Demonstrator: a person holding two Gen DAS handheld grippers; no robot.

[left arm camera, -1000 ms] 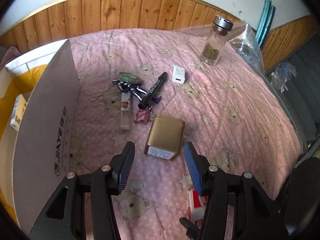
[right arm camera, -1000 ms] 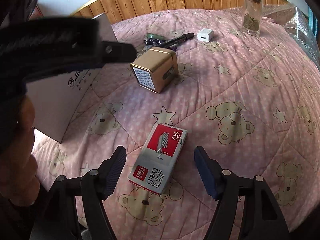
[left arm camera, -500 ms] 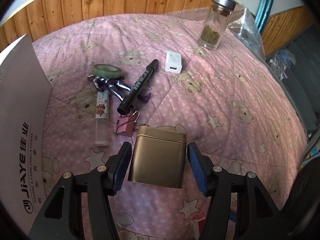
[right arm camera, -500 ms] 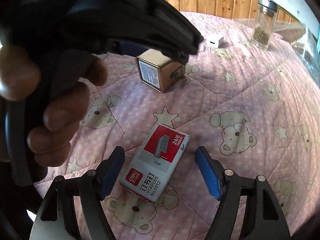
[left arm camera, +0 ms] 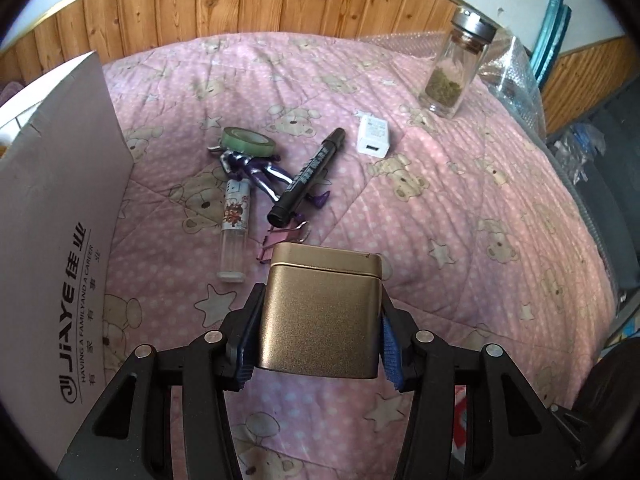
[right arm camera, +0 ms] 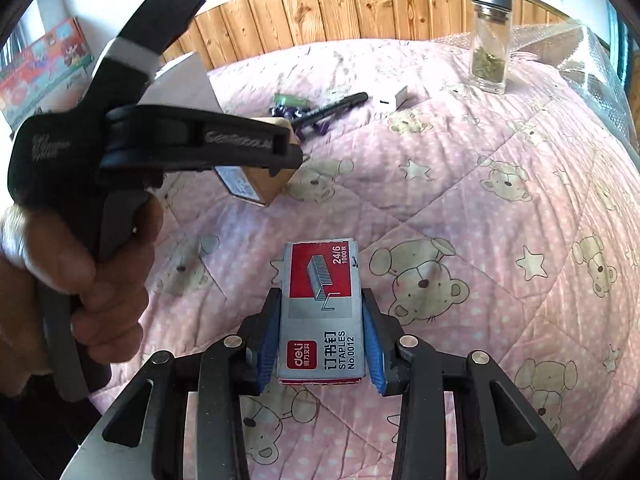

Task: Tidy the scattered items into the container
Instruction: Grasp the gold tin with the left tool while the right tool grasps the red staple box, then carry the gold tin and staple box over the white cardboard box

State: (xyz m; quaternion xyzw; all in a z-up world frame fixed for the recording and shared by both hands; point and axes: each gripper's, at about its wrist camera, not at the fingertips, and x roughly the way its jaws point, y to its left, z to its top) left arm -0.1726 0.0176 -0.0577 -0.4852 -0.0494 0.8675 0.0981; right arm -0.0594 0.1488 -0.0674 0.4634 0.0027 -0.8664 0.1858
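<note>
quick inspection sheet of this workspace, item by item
surface: pink bear-print quilt
job's things: gold tin, staples box, black marker, white charger, green tape roll, purple figurine, small vial, pink binder clip, cardboard box
clutter: glass jar, bubble wrap
grippers: left claw just closed on tin; right claw just closed on staples
cables: nothing seen
surroundings: wood-panelled wall
</note>
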